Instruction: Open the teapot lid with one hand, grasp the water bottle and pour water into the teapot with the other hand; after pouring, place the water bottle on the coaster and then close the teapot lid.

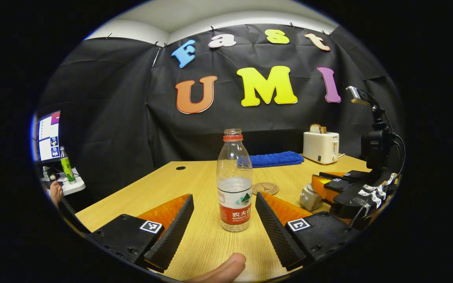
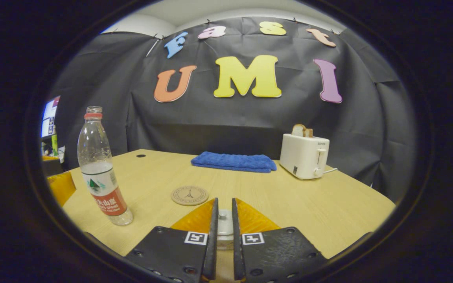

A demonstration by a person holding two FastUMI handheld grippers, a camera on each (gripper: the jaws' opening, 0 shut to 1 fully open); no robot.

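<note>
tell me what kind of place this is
Probably a staged recording booth, not a home kitchen: black cloth wall behind a wooden table, with a toaster, folded blue towel and a monitor off to the side.

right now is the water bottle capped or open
Open. The water bottle stands upright on the table with a bare mouth, no cap, just the red ring below the rim; water fills roughly its lower half.

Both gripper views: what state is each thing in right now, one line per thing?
Bottle: upright on the table, cap off, partly filled, between the open left gripper fingers, not gripped.
Teapot lid: knob pinched by the right gripper.
Coaster: flat, bare.
Toaster: bread sticking up.
Towel: folded, flat.
</note>
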